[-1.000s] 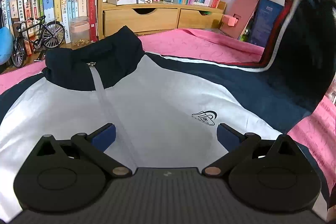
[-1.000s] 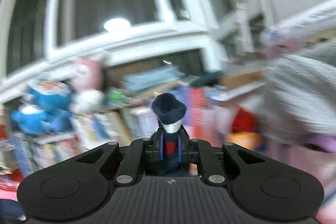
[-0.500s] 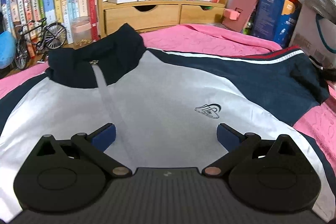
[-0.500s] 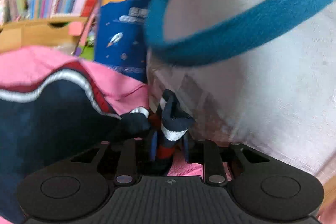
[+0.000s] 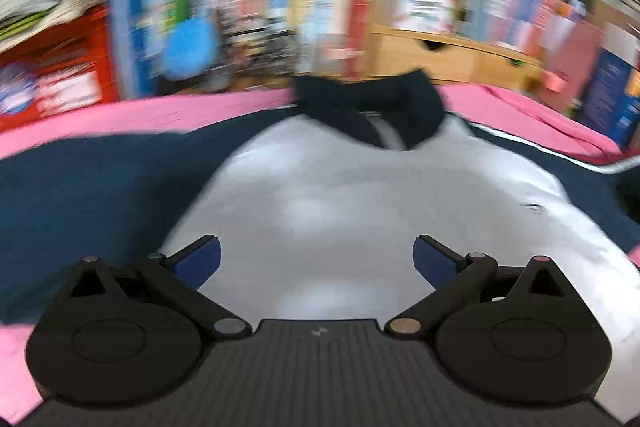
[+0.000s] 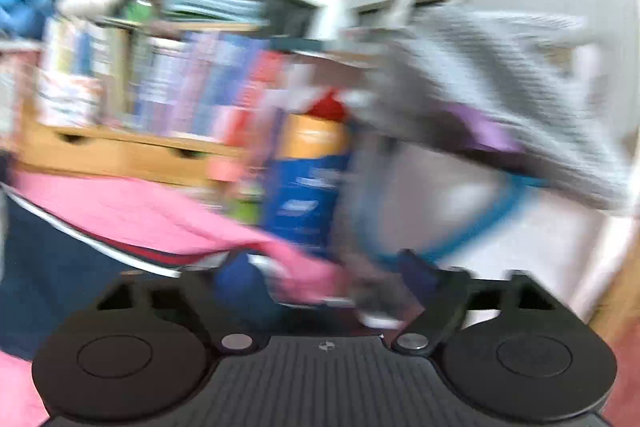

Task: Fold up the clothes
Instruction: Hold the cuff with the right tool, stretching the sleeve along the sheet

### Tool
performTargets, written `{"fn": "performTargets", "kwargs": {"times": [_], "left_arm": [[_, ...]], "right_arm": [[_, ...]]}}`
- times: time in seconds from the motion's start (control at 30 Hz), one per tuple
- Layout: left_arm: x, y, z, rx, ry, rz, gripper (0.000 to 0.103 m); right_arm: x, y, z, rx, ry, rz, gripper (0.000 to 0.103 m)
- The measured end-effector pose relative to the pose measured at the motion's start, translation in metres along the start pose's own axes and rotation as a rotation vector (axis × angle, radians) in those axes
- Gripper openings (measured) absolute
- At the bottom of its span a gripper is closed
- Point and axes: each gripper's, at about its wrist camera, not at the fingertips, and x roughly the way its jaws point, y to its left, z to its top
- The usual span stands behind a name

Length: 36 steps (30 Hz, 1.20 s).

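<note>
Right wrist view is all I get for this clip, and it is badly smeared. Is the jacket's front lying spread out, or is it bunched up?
Observer: Spread out. In the left wrist view the jacket lies white front up on the pink cover, with its navy collar at the far end.
Operator: Is the left gripper holding any of it?
Observer: No. The left gripper is open above the white front, with nothing between its fingers.
</note>
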Motion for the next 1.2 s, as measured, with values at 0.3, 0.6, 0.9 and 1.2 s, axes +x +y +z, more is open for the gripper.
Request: {"fn": "performTargets", "kwargs": {"times": [0.3,0.6,0.9,1.2], "left_arm": [[-0.013,0.040,-0.020,-0.066,0.007,0.096,0.103],[-0.007,0.032,-0.023,-0.016,0.009,0.123,0.103],[-0.002,0.028,-0.028,0.023,0.005,0.143,0.103],[-0.002,0.030,-0.029,0.014,-0.003,0.132,0.103]], "right_arm": [[0.153,-0.008,-0.025,0.181,0.335,-0.020,0.049],[0.129,-0.022,-0.004,0.258,0.210,0.056,0.067],[0.092,-0.045,-0.036,0.139,0.253,-0.044,0.012],[0.143,-0.058,-0.052,-0.040,0.350,-0.211,0.000]]}}
